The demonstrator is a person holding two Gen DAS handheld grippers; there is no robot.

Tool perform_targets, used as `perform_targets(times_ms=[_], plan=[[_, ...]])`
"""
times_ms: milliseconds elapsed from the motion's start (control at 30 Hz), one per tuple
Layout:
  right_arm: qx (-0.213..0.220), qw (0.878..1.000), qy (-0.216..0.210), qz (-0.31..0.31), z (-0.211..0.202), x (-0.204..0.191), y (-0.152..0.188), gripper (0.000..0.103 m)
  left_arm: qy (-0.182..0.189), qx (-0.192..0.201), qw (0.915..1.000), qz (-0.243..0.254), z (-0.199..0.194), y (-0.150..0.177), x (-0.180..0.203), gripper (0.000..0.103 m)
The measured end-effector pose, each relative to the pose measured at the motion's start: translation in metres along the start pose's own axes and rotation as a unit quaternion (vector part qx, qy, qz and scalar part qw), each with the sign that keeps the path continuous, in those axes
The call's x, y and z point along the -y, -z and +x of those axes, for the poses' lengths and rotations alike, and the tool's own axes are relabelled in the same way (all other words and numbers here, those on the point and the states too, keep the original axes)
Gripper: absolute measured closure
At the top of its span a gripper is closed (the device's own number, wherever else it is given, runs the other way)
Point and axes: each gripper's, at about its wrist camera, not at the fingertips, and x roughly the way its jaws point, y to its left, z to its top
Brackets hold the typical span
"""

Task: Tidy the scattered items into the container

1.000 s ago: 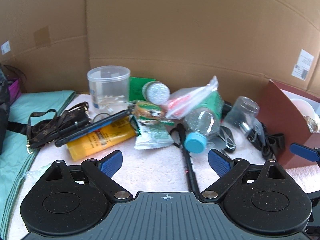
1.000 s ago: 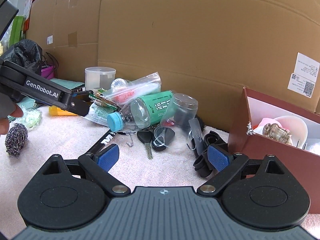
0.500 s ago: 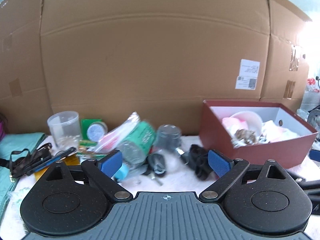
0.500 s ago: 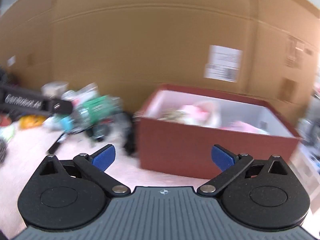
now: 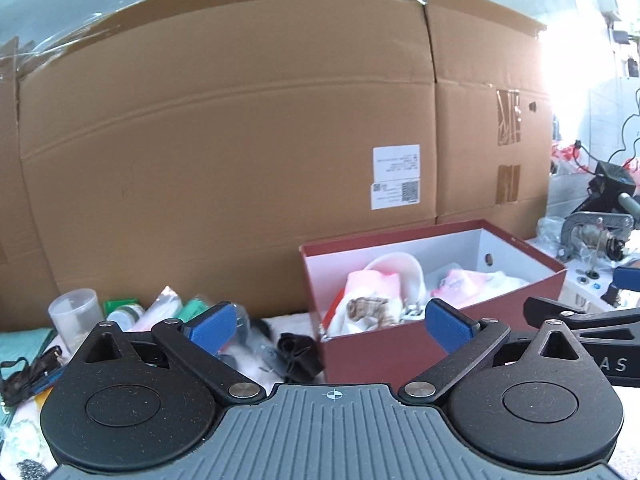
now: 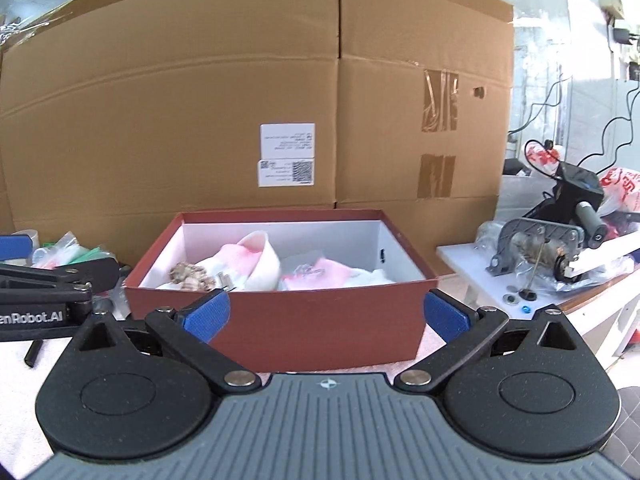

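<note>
Cardboard panels (image 5: 240, 140) are seen behind everything. At left, scattered items (image 5: 160, 312) are left piled on the white cloth; the left gripper (image 5: 328, 324) and right gripper (image 6: 326, 312) are held spread and empty; the red box (image 6: 320, 320) is partly filled. A return to the pile is judged necessary.

Both grippers are black with grey ribbed bodies; the left gripper (image 5: 330, 326) and the right gripper (image 6: 326, 314) carry bright blue fingertip pads. Ahead of the right gripper sits the shoebox (image 6: 320, 332), dark red outside and white inside, holding a pale pink bowl (image 6: 262, 258), pink-and-white cloth (image 6: 328, 274) and a brown-mottled shell (image 6: 192, 274). Behind it rises the brown cardboard wall (image 6: 200, 100) with a white printed label (image 6: 286, 155). To the left gripper's left lie a green-labelled bottle (image 5: 192, 307), a clear plastic cup (image 5: 76, 312) and teal cloth (image 5: 24, 346).
</note>
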Motion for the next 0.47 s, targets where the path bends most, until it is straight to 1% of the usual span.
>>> perform_targets(times_ms=[133, 467], plan=[[0.004, 1.000, -0.005, 0.018, 0.0009, 0.0105, -0.0023, 0.000, -0.011, 0.012, 0.9998, 0.007, -0.0002, -0.0035, 0.0081, 0.000], [0.006, 1.000, -0.003, 0.026, 0.0054, 0.0136, -0.0028, 0.000, -0.014, 0.008, 0.9998, 0.009, 0.0019, -0.0018, 0.0089, 0.000]])
